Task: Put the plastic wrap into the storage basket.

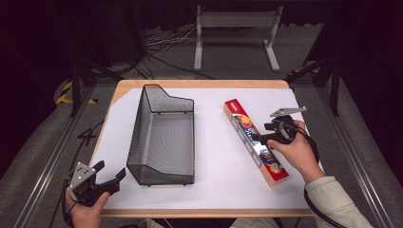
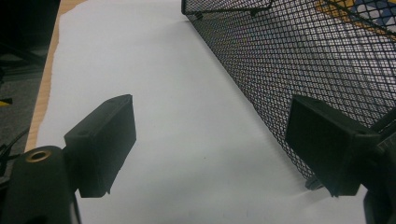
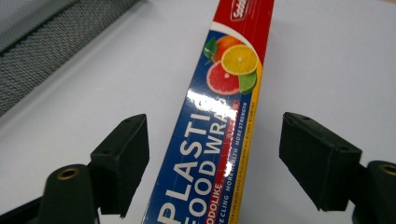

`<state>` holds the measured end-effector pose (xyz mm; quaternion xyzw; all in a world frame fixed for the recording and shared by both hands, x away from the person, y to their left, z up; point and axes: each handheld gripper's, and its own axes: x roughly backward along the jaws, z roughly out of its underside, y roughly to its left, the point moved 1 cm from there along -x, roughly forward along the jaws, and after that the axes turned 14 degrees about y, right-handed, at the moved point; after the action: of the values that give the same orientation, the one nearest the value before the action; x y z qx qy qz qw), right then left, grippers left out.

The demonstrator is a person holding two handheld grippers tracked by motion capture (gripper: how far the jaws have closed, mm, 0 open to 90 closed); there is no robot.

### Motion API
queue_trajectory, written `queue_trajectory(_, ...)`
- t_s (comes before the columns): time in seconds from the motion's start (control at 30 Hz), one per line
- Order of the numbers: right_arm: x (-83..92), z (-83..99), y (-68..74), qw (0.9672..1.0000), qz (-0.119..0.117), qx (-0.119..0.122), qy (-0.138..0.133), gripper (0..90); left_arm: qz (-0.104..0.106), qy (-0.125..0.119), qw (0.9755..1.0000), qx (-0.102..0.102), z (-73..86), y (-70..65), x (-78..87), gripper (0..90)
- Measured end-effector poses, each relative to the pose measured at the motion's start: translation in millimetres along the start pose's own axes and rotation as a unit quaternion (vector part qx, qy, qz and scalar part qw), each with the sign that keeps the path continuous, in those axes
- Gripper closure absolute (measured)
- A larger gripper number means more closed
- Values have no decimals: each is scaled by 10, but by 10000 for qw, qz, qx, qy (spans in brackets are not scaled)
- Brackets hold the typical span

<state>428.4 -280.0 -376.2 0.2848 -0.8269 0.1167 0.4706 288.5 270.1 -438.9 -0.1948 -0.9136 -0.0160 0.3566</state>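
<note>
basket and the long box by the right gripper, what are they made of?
Basket: black wire mesh, looks like coated metal; the left gripper view shows a fine diamond weave you can see through, with a matte finish.
Box: most likely printed cardboard with a glossy coat; sharp folded edges, colour print reading "plastic food wrap", bright glare streaks. Contents are not visible.

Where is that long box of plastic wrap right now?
In the high view the plastic wrap box lies flat on the table's right side, right of the wire basket, between the right gripper's open jaws.
</note>
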Motion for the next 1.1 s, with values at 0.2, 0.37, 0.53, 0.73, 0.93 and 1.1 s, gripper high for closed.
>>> queue_trajectory(0.2,-190,-18,-19,9984,60,-283,477,256,-3,-14,10000,33,2,3,0,171)
queue_trajectory(0.37,-278,-32,13,9967,86,-354,723,259,-3,-11,10000,46,2,5,-5,171)
queue_trajectory(0.53,-356,-49,53,9931,165,-499,1045,261,-8,-6,10000,26,1,1,-2,170)
queue_trajectory(0.73,-416,-62,79,9898,233,-557,1291,274,-2,4,10000,28,1,3,-3,170)
queue_trajectory(0.93,-506,-79,121,9844,384,-498,1641,304,-2,-3,10000,-3,-1,2,-3,170)
queue_trajectory(1.1,-519,-105,134,9817,460,-540,1768,318,-4,-4,10000,11,0,2,-5,170)
